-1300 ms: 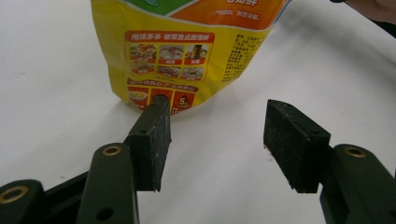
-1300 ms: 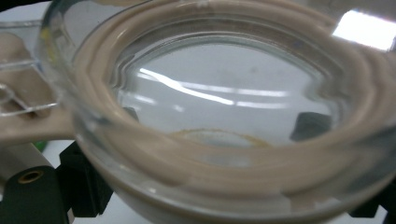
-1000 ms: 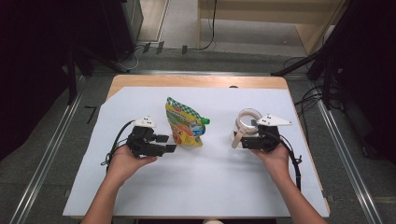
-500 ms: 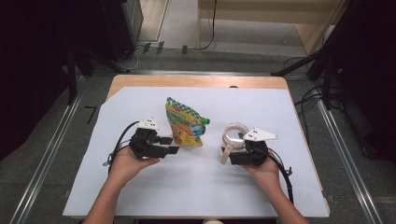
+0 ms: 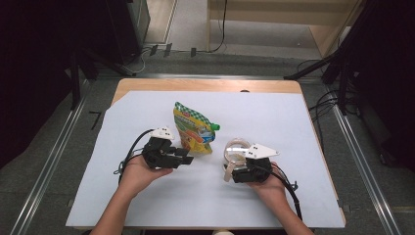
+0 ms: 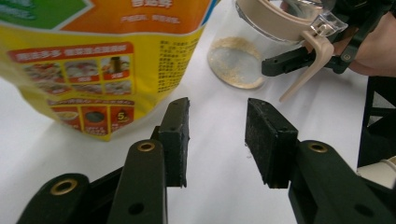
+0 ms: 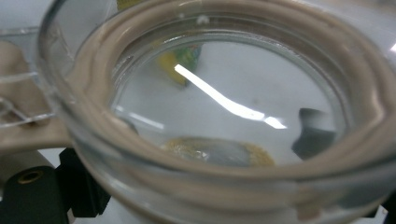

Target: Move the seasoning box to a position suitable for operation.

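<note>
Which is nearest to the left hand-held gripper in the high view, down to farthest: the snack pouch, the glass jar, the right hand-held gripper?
From the left hand-held gripper:
1. Snack pouch, just beyond its jaws.
2. Glass jar, to the right.
3. Right hand-held gripper, farther right, gripping the jar.

Glossy printed plastic film on the pouch [image 5: 192, 132], creased, with a green plastic cap. Clear, shiny jar [image 5: 237, 153], glass or hard plastic, can't tell which; smooth beige plastic rim and latch [image 6: 306, 70], grainy tan residue on its base. Matt black plastic on the left hand-held gripper [image 6: 217, 135], rough dark pads [image 6: 261, 135], brass-coloured metal rivets. Matt white sheet over the counter [image 5: 274, 117]; bare pale wood along its far edge.
</note>
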Demonstrator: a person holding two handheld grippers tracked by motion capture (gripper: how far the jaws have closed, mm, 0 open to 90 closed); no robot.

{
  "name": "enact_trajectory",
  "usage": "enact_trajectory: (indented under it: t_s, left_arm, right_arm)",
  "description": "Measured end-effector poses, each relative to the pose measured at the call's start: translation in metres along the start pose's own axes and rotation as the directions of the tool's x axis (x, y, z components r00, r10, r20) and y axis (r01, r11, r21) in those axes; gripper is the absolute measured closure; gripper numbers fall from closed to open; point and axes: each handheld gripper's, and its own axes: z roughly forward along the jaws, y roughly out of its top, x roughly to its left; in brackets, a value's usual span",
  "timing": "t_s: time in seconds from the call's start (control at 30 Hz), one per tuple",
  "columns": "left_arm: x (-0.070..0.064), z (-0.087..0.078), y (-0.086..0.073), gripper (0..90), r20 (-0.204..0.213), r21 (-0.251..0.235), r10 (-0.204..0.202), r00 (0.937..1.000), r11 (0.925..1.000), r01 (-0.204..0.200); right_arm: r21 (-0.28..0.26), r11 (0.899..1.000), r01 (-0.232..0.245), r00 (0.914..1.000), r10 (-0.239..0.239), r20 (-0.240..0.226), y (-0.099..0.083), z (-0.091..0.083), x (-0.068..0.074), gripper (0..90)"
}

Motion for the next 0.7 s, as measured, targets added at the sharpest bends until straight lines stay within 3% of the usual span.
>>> enact_trajectory:
  t_s: [0.1, 0.2, 0.23, 0.53, 0.7]
  left_arm:
    - [-0.004, 0.002, 0.002, 66.1, 0.010, 0.001, 0.009, 0.9999, 1.0000, -0.009]
    - [-0.005, 0.003, 0.002, 68.7, 0.019, 0.003, 0.012, 0.9997, 0.9999, -0.012]
    - [-0.007, 0.004, 0.003, 70.0, 0.020, 0.004, 0.012, 0.9997, 0.9999, -0.012]
    - [-0.016, 0.009, 0.007, 77.7, 0.046, 0.006, 0.029, 0.9985, 0.9995, -0.030]
    - [-0.022, 0.015, 0.010, 80.0, 0.058, 0.007, 0.042, 0.9974, 0.9991, -0.042]
  right_arm:
    - [0.002, 1.000, -0.005, 1.0000, 0.005, -0.004, 0.000, 0.000, -0.001, 11.2]
    - [0.008, 1.000, -0.014, 0.9997, 0.015, -0.020, 0.000, -0.001, -0.002, 4.4]
    - [0.034, 0.999, -0.028, 0.9994, 0.029, -0.020, 0.001, -0.004, -0.005, 3.2]
    - [0.052, 0.998, -0.027, 0.9991, 0.029, -0.032, 0.004, -0.034, -0.003, 3.8]
    - [0.034, 0.998, -0.058, 0.9974, 0.059, -0.041, 0.000, -0.057, -0.005, 10.4]
